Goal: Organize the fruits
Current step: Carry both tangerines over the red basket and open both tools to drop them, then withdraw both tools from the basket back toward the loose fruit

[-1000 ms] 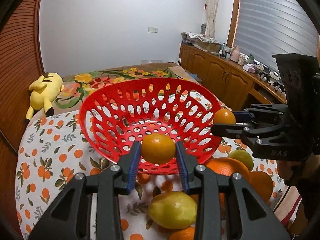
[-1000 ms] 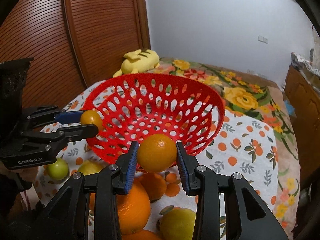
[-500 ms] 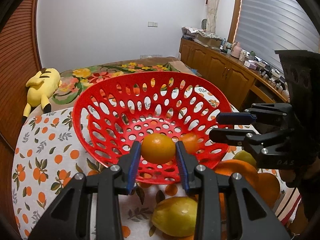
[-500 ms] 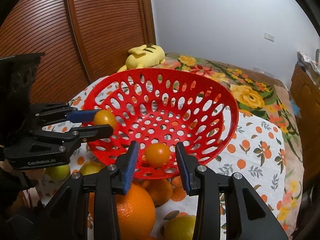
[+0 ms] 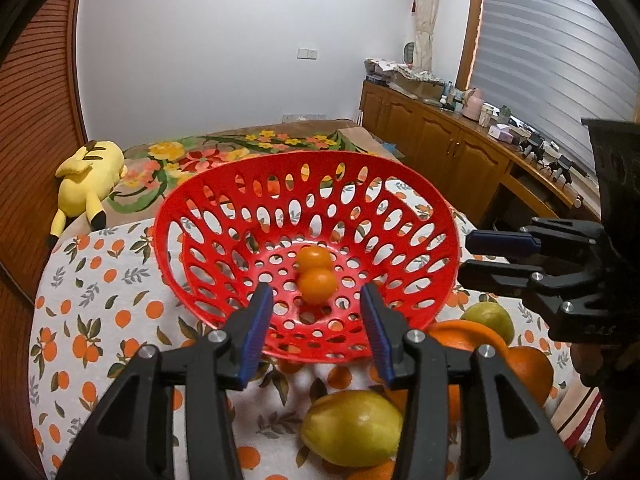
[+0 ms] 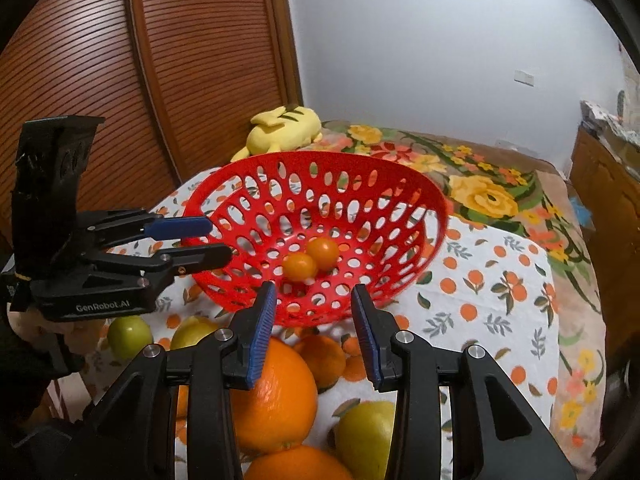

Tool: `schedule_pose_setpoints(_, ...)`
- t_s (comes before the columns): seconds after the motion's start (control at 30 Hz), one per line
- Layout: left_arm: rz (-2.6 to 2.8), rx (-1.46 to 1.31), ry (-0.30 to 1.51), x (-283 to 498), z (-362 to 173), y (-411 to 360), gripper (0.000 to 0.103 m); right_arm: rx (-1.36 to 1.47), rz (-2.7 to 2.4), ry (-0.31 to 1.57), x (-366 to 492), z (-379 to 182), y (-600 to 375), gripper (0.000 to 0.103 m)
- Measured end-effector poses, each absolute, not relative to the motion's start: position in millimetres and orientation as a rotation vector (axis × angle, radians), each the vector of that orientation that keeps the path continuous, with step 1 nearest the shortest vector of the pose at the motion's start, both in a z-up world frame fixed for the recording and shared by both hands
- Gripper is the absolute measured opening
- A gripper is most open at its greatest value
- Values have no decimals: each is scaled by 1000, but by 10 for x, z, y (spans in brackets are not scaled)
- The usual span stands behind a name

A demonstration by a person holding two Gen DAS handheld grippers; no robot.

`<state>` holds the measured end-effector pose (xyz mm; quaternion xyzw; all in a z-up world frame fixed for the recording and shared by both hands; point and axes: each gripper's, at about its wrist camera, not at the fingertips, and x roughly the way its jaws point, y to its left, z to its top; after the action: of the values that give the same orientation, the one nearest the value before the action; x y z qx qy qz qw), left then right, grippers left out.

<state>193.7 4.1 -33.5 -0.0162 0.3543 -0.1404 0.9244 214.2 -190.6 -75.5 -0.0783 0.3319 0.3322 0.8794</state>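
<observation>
Two small oranges (image 5: 316,274) lie touching each other in the bottom of the red perforated basket (image 5: 416,204), and we see them from both wrist views (image 6: 310,260). We see the basket (image 6: 400,184) standing on the orange-print tablecloth (image 5: 92,292), toward the far edge of the cloth, where the flowered blanket (image 6: 480,188) begins. Our left gripper (image 5: 317,320) hangs just short of the basket's near rim with its jaws spread wide and nothing between them; the blue pads (image 5: 256,330) frame the two small oranges from a little way back. Our right gripper (image 6: 313,326) is likewise wide open and empty, poised at the near rim on its own side. Each gripper shows in the other's camera: the right one (image 5: 476,254) at the basket's right rim, the left one (image 6: 208,242) at its left rim, both holding nothing.

Along the near edge of the cloth, outside the basket, we see the remaining fruit bunched together: a large orange (image 6: 276,392), a yellow-green lemon (image 5: 352,428), a green lime (image 6: 130,336) and more oranges (image 5: 528,368) beside them. A yellow plush toy (image 5: 86,178) lies on the blanket by the wooden slatted door (image 6: 180,60), well apart from the basket.
</observation>
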Motion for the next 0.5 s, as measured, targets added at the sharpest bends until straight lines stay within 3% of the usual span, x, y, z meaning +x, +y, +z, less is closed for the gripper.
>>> schedule_pose_setpoints(0.5, -273, -49, 682, 1241, -205, 264, 49, -74, 588, 615, 1399, -755, -2221, 42)
